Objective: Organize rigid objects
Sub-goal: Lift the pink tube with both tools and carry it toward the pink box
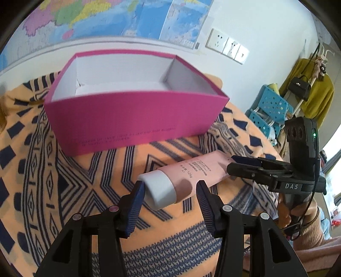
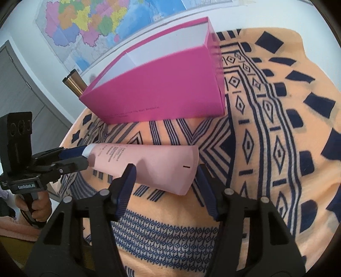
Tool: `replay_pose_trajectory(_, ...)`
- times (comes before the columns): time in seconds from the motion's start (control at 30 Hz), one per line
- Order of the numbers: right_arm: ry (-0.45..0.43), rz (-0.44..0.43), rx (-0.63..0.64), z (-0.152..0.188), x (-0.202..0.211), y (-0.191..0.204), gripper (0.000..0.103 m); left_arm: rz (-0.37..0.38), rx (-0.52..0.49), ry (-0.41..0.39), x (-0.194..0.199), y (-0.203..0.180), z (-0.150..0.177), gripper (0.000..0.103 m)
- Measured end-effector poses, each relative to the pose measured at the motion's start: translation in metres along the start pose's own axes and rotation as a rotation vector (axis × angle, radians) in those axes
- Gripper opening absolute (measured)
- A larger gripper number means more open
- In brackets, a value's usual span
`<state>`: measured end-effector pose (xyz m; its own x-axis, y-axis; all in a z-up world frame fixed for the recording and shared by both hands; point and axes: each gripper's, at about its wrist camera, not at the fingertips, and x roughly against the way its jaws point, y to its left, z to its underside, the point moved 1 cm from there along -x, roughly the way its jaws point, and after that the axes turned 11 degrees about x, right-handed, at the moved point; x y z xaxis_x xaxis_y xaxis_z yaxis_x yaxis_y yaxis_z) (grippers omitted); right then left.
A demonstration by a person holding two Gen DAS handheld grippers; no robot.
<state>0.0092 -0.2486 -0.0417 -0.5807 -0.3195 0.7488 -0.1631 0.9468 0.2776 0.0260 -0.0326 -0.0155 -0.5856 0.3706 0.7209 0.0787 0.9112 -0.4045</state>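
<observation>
A pink tube with a white cap [image 1: 181, 181] lies on the patterned orange cloth [image 1: 89, 191], in front of an open pink box [image 1: 132, 119] with a white inside. My left gripper [image 1: 170, 192] is open, its fingers on either side of the cap end. My right gripper [image 2: 165, 178] is open around the tube's flat tail end [image 2: 170, 168]. The right gripper shows in the left wrist view [image 1: 234, 166] at the tail. The left gripper shows in the right wrist view [image 2: 81, 156] at the cap. The box [image 2: 162, 93] appears empty.
A metal tumbler [image 2: 74, 84] stands behind the box's left corner. A map hangs on the wall [image 1: 106, 17]. Blue plastic stools [image 1: 270, 110] and a coat rack with a yellow garment [image 1: 313, 89] stand off to the right, beyond the table.
</observation>
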Motion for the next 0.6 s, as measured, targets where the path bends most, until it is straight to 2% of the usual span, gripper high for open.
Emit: replay_pose_trajectory(0.6,-0.069,0.043,0.050,-0.030,0.020,0.004,0.061,-0.004,-0.031,-0.083,0.009,-0.013,-0.027,0.050)
